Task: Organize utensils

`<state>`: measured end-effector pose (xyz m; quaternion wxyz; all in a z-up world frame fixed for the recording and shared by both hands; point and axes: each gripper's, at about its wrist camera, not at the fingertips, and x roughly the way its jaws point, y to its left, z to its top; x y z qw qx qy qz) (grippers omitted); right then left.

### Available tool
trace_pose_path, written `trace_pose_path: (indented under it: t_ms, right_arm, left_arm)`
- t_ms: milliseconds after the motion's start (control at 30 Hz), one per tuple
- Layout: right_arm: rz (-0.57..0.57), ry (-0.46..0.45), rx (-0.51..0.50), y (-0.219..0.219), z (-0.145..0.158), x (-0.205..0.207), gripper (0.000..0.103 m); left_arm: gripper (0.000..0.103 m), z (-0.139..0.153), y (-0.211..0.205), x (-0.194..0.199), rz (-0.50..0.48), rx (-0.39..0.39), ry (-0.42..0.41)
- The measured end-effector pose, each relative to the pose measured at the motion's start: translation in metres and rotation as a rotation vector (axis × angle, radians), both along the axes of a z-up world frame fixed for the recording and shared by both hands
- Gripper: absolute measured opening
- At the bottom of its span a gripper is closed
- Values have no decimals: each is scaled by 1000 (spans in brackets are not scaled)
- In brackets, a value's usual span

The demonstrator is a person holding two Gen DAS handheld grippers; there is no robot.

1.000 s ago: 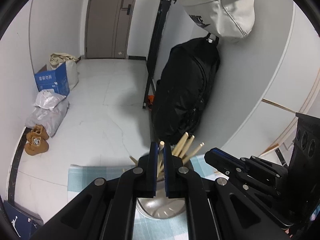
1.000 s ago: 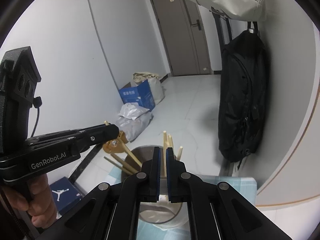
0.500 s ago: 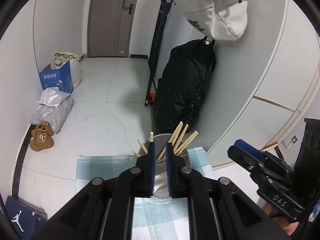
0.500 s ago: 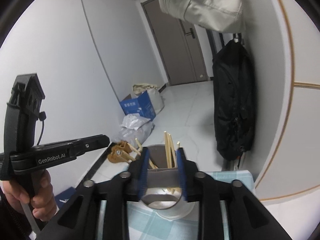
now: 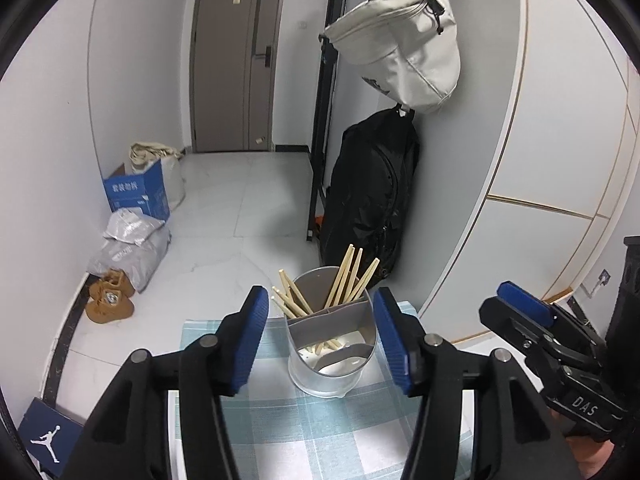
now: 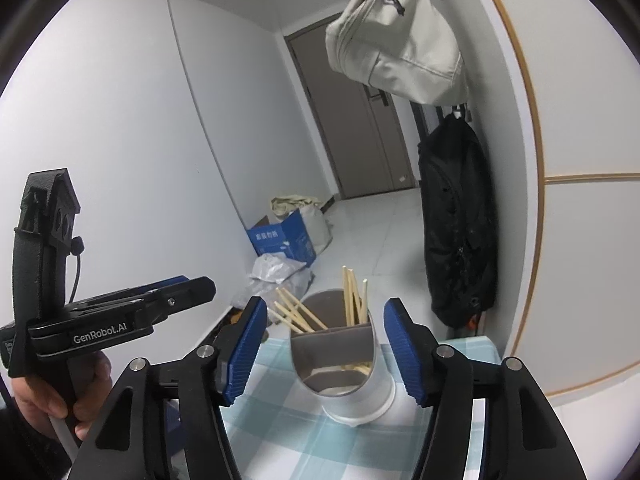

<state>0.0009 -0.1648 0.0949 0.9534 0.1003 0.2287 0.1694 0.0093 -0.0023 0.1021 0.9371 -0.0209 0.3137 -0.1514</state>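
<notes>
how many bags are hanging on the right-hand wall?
2: a pale grey fabric bag up high, and a black backpack hanging directly below it, reaching down near the floor. No other hanging bag shows in either wrist view.

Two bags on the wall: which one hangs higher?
The pale grey bag. It hangs above the black backpack, which reaches down to the floor.

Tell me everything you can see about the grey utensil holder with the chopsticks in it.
The grey cylindrical utensil holder looks like matte plastic or metal, and its rim is cut on a slant. Inner walls divide it into compartments. It stands upright on the blue-and-white checked cloth. Pale wooden chopsticks lean in the rear compartments, some fanning left, some right; the front compartment seems empty. Neither gripper touches it.
</notes>
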Motion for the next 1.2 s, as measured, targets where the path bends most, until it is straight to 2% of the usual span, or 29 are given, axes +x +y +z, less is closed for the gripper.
trace_pose_path:
  t_ms: [133,200,267,433,500,567,733,1000,1200]
  right_arm:
    - [-9,-38,7,-1,2,-17,71]
    - [-13,-53,8,-1,2,-22,77]
    - [-16,-70,10,-1,0,-30,79]
    - [-20,-108,-6,1,-7,-45,87]
    - [-25,-120,-16,1,-12,-49,92]
    - [-34,-134,-25,2,-17,-53,96]
    - [-49,-165,-33,3,-34,-63,103]
    - [-65,-197,-94,12,-53,-68,103]
    - [-77,-147,-90,12,-70,-63,103]
  left_arm:
    - [52,0,2,-10,17,11,-27]
    - [63,-1,5,-15,31,12,-39]
    - [68,-1,6,-22,49,8,-64]
    - [70,-9,9,-34,97,18,-114]
    - [80,-14,11,-38,118,21,-131]
    - [84,-21,14,-42,145,22,-158]
    - [84,-40,18,-45,185,23,-177]
    - [84,-72,20,-42,213,14,-162]
    - [85,-86,15,-38,217,29,-149]
